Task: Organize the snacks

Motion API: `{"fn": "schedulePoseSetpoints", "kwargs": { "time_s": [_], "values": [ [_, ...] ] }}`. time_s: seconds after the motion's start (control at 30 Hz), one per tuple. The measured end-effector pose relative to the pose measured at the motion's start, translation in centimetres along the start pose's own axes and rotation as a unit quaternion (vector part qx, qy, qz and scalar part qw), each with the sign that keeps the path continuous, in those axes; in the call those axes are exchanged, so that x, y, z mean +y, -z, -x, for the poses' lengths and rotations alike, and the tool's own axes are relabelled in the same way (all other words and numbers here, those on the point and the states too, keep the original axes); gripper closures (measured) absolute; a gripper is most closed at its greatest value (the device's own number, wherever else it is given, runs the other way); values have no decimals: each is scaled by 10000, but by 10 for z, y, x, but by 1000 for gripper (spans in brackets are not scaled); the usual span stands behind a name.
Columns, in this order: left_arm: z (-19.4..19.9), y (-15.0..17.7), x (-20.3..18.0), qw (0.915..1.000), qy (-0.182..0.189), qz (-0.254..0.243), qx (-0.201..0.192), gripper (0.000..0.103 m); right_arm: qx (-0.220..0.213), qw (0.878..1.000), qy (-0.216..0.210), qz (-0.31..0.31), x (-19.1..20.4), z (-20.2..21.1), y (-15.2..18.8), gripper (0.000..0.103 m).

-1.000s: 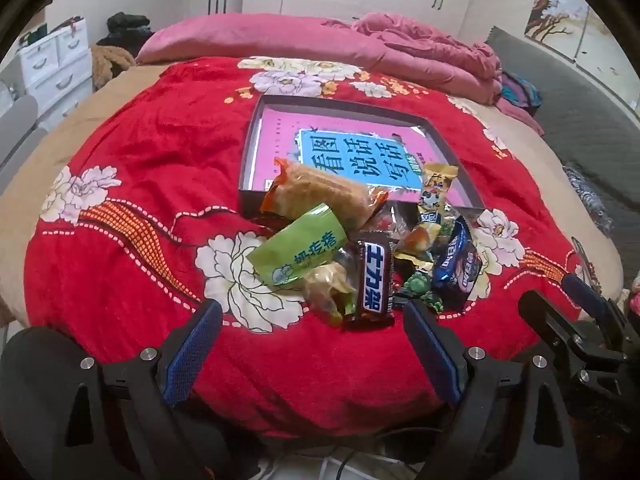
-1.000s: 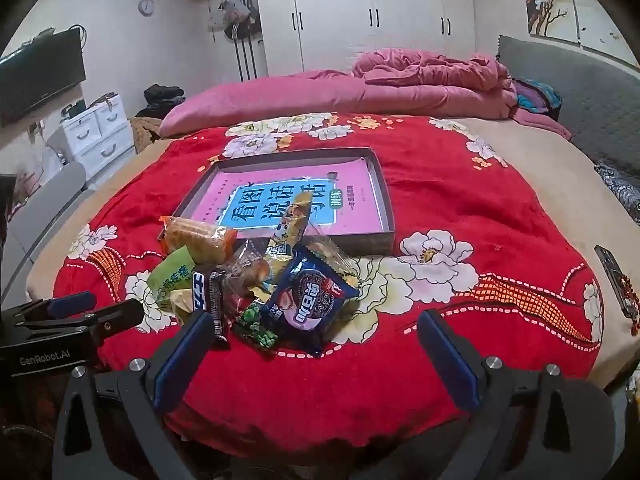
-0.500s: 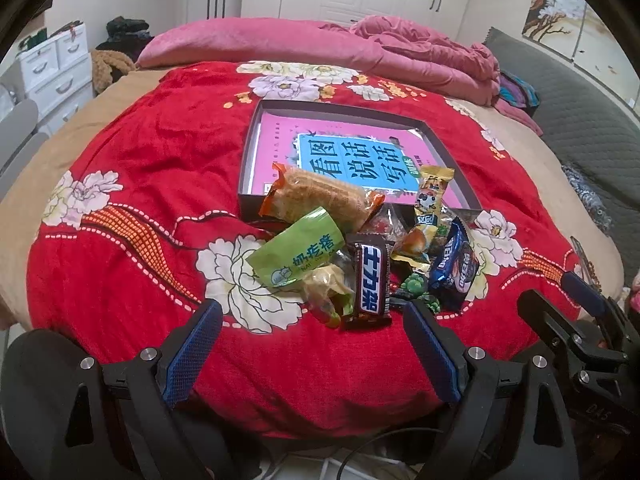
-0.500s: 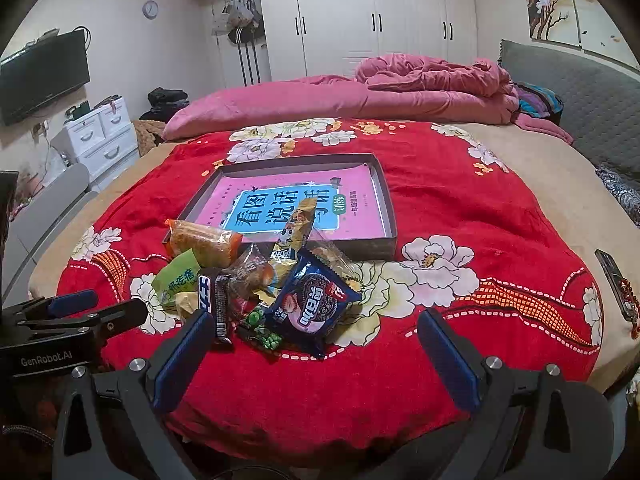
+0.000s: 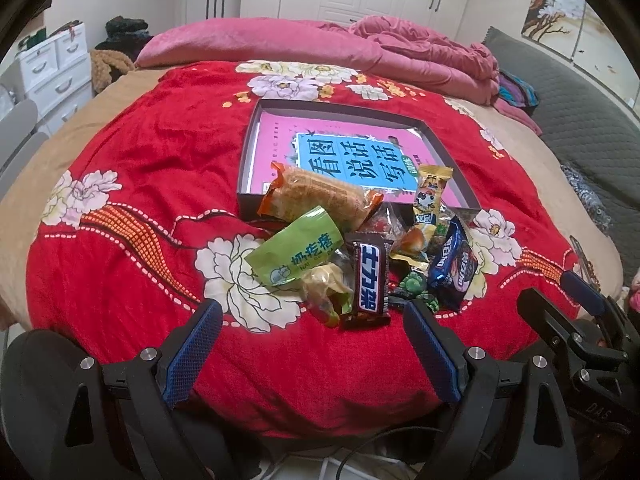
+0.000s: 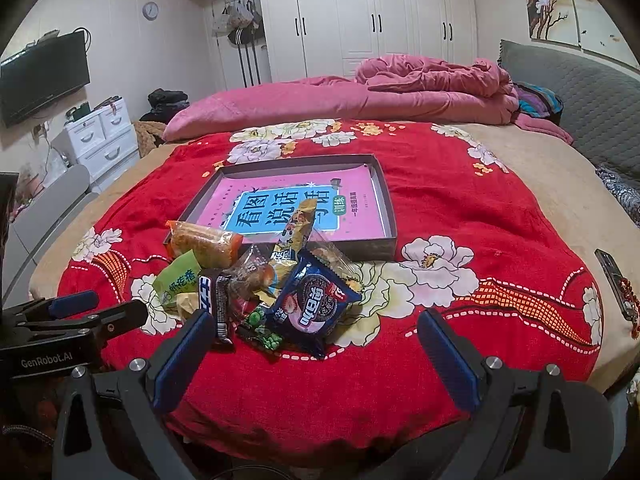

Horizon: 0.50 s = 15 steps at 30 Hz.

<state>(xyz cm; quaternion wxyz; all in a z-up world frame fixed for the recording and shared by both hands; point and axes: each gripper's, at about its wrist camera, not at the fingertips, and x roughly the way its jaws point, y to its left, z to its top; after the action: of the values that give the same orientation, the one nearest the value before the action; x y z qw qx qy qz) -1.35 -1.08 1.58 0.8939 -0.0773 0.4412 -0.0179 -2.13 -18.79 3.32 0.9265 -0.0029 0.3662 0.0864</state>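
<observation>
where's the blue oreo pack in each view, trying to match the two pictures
Left wrist view: the blue Oreo pack sits at the right edge of the snack pile, seen almost edge-on, right of the dark chocolate bar.
Right wrist view: the same pack lies at lower centre, face up, at the pile's near right.
Shared landmark: the shallow box with the pink-and-blue book, just behind the pile.
</observation>
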Motion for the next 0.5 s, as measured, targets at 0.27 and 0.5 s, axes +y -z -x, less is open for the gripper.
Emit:
{"fn": "schedulePoseSetpoints", "kwargs": {
  "time_s": [0.27,0.5],
  "values": [
    [-1,0,0,10000,1,13,12,11,1,10000,-1,-9,0,0,0,1],
    [-2,0,1,10000,15,19,39,11,12,10000,-8,-15,0,0,0,1]
  ]
}}
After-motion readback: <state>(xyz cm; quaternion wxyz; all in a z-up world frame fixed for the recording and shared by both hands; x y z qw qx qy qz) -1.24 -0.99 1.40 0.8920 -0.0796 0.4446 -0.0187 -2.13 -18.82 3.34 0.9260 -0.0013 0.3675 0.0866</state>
